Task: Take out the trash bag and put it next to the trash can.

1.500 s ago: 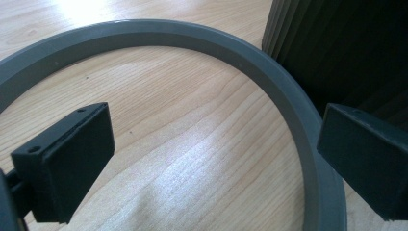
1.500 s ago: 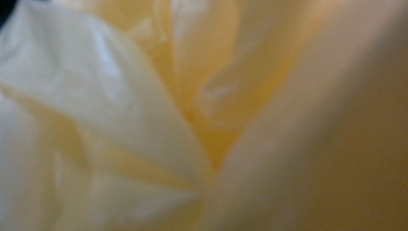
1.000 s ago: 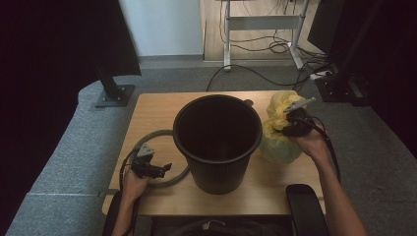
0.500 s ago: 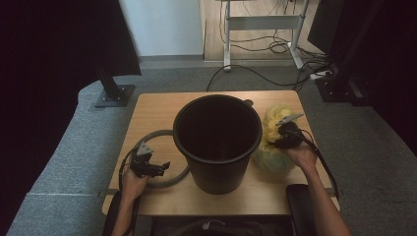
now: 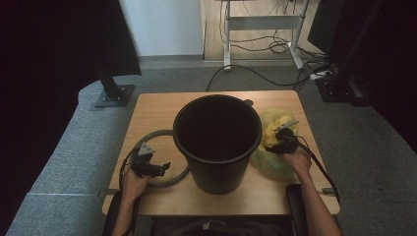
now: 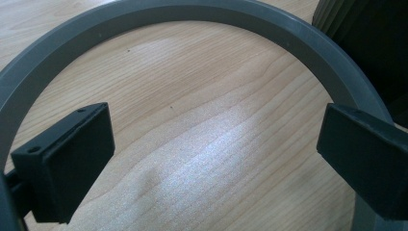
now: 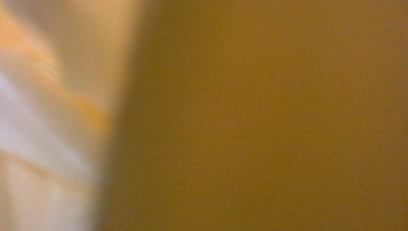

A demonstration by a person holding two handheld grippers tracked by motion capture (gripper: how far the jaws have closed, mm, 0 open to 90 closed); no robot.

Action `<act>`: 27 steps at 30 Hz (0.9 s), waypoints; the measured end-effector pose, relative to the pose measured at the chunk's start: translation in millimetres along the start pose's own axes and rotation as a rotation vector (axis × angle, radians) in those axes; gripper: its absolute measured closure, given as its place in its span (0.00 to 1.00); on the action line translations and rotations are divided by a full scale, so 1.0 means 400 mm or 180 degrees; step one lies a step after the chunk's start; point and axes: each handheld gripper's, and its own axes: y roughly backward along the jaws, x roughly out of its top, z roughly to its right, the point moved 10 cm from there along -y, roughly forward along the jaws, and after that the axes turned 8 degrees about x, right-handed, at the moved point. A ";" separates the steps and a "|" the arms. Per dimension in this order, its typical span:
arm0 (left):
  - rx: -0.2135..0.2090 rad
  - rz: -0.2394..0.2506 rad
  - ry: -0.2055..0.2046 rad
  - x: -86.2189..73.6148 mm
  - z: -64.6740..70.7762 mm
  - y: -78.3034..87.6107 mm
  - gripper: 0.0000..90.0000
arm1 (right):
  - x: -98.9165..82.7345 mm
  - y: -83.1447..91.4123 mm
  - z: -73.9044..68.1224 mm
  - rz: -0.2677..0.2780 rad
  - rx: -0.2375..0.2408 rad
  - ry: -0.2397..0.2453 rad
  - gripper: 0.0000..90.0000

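Note:
A black bucket (image 5: 216,172) stands upright mid-table. Left of it a grey ring (image 5: 155,135) lies flat on the wood. My left gripper (image 5: 164,167) hovers low inside that ring, open; its jaws (image 6: 211,144) frame bare wood, with the ring (image 6: 192,12) arching beyond them and the bucket's wall (image 6: 365,43) at the right. A crumpled yellow plastic bag (image 5: 268,162) rests on the table right of the bucket. My right gripper (image 5: 276,142) sits on top of the bag; its jaws have just been opening, and yellow plastic (image 7: 240,115) blurs against the lens, hiding them.
The wooden table (image 5: 162,110) has bare room behind the bucket and along its front edge. A small dark object (image 5: 248,102) peeks out behind the bucket's rim. A black stand base (image 5: 113,96) and floor cables (image 5: 255,71) lie beyond the table.
The right hand has sunk with the yellow bag, from bucket-rim height down to the table beside the bucket. The left gripper has stayed put.

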 end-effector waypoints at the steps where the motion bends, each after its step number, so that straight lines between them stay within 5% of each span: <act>1: -0.0002 -0.0002 -0.0001 0.000 0.001 0.000 0.00 | 0.003 -0.008 0.004 0.0015 -0.0007 -0.0006 0.69; 11: -0.0008 -0.0028 -0.0052 -0.002 0.004 -0.002 0.00 | 0.050 -0.076 0.048 0.0033 -0.0135 -0.0109 0.64; 15: -0.0020 -0.0024 -0.0068 -0.002 0.006 -0.002 0.00 | 0.068 -0.082 0.039 0.0042 -0.0032 -0.0202 0.32; 18: -0.0023 -0.0017 -0.0090 -0.001 0.009 -0.002 0.00 | 0.088 -0.064 0.033 0.0142 -0.0072 -0.0257 0.16; 27: -0.0056 -0.0004 -0.0108 0.000 0.011 0.000 0.00 | 0.125 0.051 0.008 0.0118 -0.0079 -0.0053 0.16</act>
